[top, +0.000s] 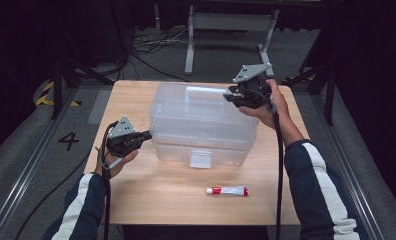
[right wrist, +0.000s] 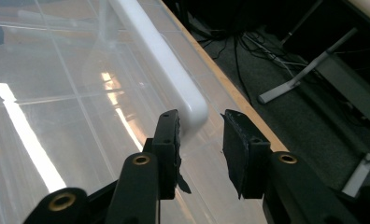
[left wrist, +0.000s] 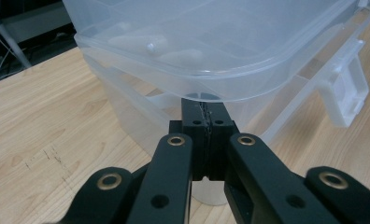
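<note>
Left hand-held gripper (left wrist: 205, 122), jaws pressed together, tips under the clear plastic box (top: 201, 120) lid rim at its left end, right hand-held gripper (right wrist: 199, 140) spread over the box's white handle (right wrist: 162, 58), high view adds toothpaste tube (top: 228, 190) on table (top: 161, 195) before the box.

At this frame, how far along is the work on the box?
Early. Done: nothing visible; the box looks closed, its front latch down. In hand: the left gripper, jaws shut, presses under the lid rim, and the right gripper hangs open around the end of the white handle. Left: the tube lies untouched.
</note>
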`<state>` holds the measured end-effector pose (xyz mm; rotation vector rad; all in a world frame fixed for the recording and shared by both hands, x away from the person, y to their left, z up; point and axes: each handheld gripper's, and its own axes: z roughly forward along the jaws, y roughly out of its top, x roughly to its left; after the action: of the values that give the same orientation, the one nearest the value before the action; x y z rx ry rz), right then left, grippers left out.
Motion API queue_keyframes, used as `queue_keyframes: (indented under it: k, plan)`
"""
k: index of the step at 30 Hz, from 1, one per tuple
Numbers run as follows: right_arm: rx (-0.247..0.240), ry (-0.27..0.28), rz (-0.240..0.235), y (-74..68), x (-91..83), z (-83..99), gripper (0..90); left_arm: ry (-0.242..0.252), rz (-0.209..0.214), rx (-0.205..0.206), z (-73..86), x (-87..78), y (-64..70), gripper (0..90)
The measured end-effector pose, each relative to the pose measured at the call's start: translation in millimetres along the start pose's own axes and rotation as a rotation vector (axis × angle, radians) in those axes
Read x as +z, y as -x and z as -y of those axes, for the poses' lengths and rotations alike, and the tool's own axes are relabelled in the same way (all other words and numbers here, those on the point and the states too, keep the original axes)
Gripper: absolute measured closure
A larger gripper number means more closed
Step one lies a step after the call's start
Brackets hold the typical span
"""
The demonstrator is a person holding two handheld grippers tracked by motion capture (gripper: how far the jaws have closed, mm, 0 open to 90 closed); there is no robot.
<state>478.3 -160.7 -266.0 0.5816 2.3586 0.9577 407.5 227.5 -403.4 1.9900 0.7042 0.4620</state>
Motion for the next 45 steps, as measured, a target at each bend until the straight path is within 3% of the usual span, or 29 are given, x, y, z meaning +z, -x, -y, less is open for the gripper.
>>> queue_keyframes:
  k: [10, 12, 21, 29, 30, 31, 33, 35, 37, 45]
  plan:
    - [0.043, 0.062, 0.064, 13.3, -33.2, 29.6, 65.5, -0.004, 0.003, 0.001, -0.7, -0.1, -0.3, 89.6]
    - [0.067, 0.087, 0.090, 18.8, -42.5, 43.5, 65.5, -0.007, 0.000, 0.004, -1.0, 0.0, 0.0, 89.6]
    - [0.116, 0.092, 0.098, 25.4, -51.2, 81.7, 64.1, -0.013, 0.001, 0.014, -2.1, -0.3, -0.8, 89.7]
    - [0.108, 0.100, 0.094, 15.3, -50.5, 115.8, 59.6, -0.020, -0.004, 0.032, -3.6, -0.5, -0.4, 89.7]
    - [0.103, 0.102, 0.112, 13.4, -50.4, 120.1, 60.2, -0.020, -0.005, 0.032, -3.8, -0.5, -0.2, 89.7]
    - [0.105, 0.115, 0.127, 11.9, -50.8, 125.6, 60.2, -0.021, -0.006, 0.032, -3.9, -0.5, -0.1, 89.7]
    - [0.121, 0.146, 0.115, 10.6, -50.8, 134.4, 59.4, -0.025, -0.006, 0.034, -4.5, -0.9, -0.5, 89.7]
    - [0.116, 0.139, 0.120, 8.3, -49.9, 140.7, 58.9, -0.024, -0.008, 0.035, -4.8, -1.2, -0.6, 89.7]
    - [0.128, 0.151, 0.097, 5.8, -47.9, 147.9, 58.0, -0.023, -0.005, 0.035, -5.0, -1.0, -0.8, 89.7]
    - [0.127, 0.117, 0.039, -10.3, -33.3, 168.6, 51.7, -0.022, -0.003, 0.035, -5.5, -1.5, -1.3, 89.7]
